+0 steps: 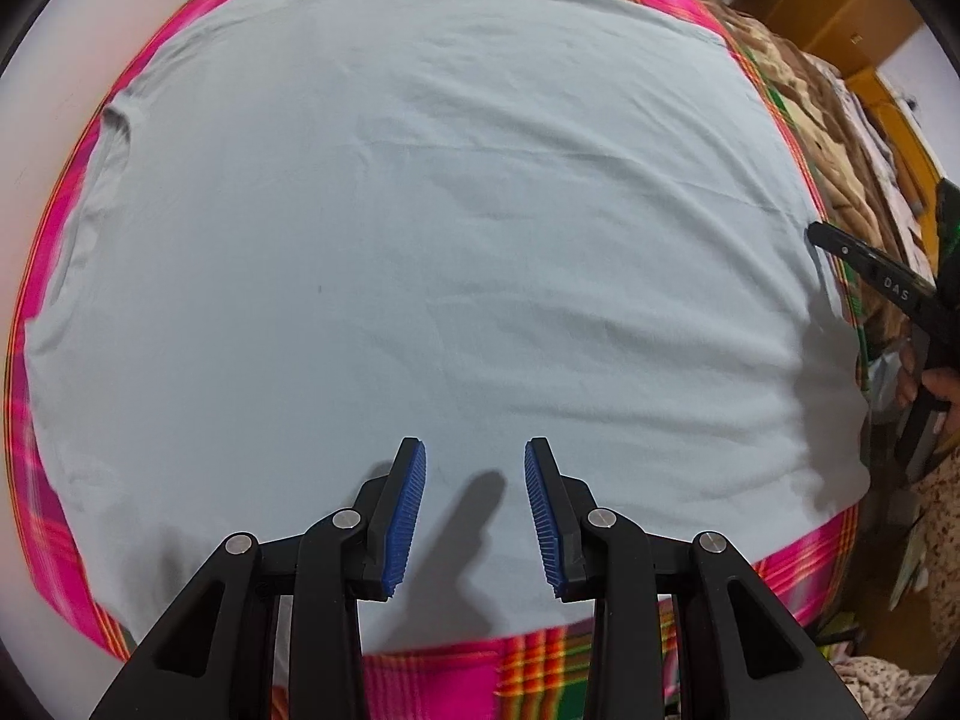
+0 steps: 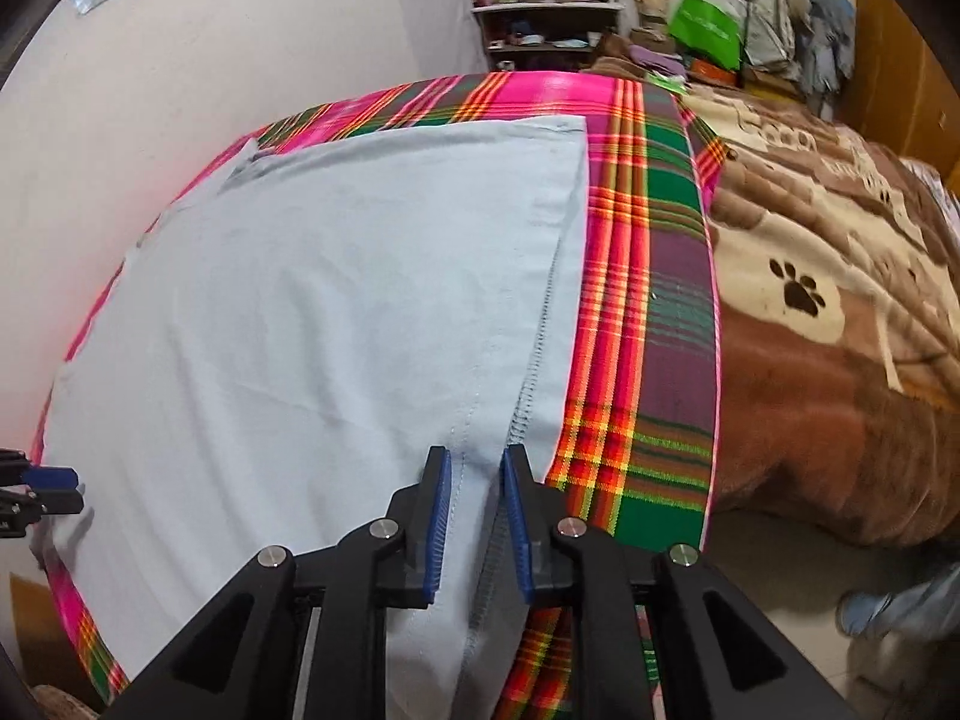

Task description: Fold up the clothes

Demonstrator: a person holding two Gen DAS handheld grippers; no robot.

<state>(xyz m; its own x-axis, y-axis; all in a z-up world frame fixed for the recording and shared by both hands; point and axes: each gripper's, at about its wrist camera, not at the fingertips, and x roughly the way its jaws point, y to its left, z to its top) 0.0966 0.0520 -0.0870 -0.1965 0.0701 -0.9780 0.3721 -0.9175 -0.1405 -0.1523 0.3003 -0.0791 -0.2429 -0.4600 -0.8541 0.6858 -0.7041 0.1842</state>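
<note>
A pale blue-grey cotton garment (image 1: pixel 420 228), apparently a T-shirt, lies spread nearly flat on a pink, green and orange tartan cloth (image 2: pixel 654 276) that covers the bed; only shallow creases cross it, and no fold is yet evident in the body. From the right wrist view its long axis runs away from the camera toward the white wall and the far shelf (image 2: pixel 546 24), with one stitched side edge, part turned to show the overlock seam, running along the right of the fabric. The right tongs (image 2: pixel 474 516) stand directly over the near end of that stitched edge: their blue ribbed pads straddle a raised ridge of hem with fabric between them, but the pads are parted and a gap shows on each side, so the hem looks loose rather than pinched; whether one pad brushes the cloth cannot be settled at this angle. The left tongs (image 1: pixel 474 510) hang over the near hem area of the garment body, spread, with nothing between the pads and their shadow falling on flat cloth below. The left wrist view catches the right tongs at the garment's far right edge, with a hand (image 1: pixel 936 390) on their grip. A brown plush blanket with paw prints (image 2: pixel 828 312) lies beyond the tartan, clear of the work. Judgement: the side edge lies nearest the right tongs, so they are better placed to take it and carry it across the long axis toward the left
</note>
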